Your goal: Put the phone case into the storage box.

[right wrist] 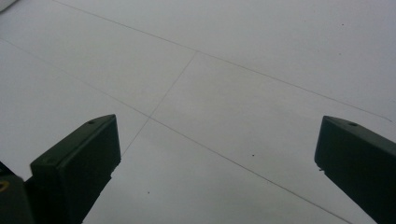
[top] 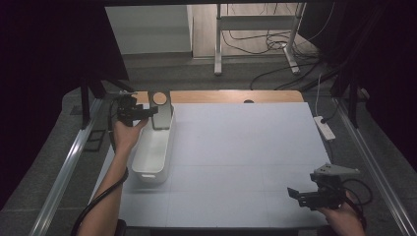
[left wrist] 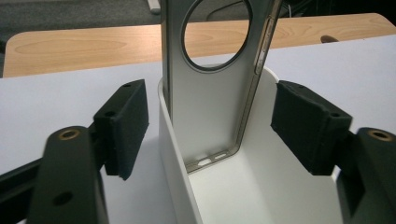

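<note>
A grey metal plate (top: 161,109) with a round hole near its top stands upright in the far end of a white bin (top: 152,147). In the left gripper view the plate (left wrist: 210,107) rests its lower edge on the floor of the bin (left wrist: 175,154). My left gripper (top: 149,112) is open; the left gripper (left wrist: 217,126) has one pad (left wrist: 126,126) outside the bin's wall and the other over the bin, neither touching the plate. My right gripper (top: 293,193) stands open and holds nothing at the table's near right, and the right gripper (right wrist: 215,154) looks down on bare white mat.
A white mat (top: 246,147) covers the table, with a wooden strip (top: 226,96) along its far edge. A white power strip (top: 324,128) lies off the right edge. Metal rails run down both sides, and a stand with cables is on the floor beyond.
</note>
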Tool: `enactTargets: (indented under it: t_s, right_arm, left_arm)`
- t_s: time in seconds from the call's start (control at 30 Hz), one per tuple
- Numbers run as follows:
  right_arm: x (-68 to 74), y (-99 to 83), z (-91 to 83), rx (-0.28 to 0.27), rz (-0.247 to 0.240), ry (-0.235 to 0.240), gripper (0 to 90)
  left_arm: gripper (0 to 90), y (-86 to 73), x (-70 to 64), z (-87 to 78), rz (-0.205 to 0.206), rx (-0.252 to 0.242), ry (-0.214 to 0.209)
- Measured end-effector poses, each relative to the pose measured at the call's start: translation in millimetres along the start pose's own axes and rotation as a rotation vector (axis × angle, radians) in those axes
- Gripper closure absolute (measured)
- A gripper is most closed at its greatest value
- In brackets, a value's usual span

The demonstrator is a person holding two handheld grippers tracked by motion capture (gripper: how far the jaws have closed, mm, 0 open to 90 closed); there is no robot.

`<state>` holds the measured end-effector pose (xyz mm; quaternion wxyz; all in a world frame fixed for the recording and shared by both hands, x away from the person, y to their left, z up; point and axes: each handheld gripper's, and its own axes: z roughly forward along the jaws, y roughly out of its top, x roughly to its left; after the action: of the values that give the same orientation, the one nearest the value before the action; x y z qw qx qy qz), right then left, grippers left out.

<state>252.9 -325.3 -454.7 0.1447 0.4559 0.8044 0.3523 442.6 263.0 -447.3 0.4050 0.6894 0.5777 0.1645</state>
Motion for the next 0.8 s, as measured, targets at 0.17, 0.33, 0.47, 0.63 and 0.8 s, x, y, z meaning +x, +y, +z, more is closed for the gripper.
enactTargets:
  t_s: [0.17,0.33,0.47,0.63,0.8]
  right_arm:
    - [0.2,-0.1,-0.3,-0.001,-0.001,0.002,0.7]
    - [0.3,0.0,-0.6,-0.002,-0.006,0.004,0.7]
    - [0.3,0.0,-0.5,-0.001,-0.007,0.005,0.7]
    - [0.4,0.1,-0.2,0.001,-0.008,0.006,0.7]
    - [0.5,0.1,0.2,0.004,-0.006,0.008,0.6]
  left_arm:
    - [23.2,-1.4,-0.6,-1.9,0.01,0.008,-0.026]
    - [19.2,-2.0,-2.8,-4.6,0.027,0.016,-0.046]
    - [16.6,-2.5,-5.7,-7.6,0.04,0.022,-0.065]
    - [15.2,-3.0,-8.1,-9.4,0.052,0.036,-0.096]
    - [12.7,-4.6,-10.9,-11.0,0.068,0.039,-0.098]
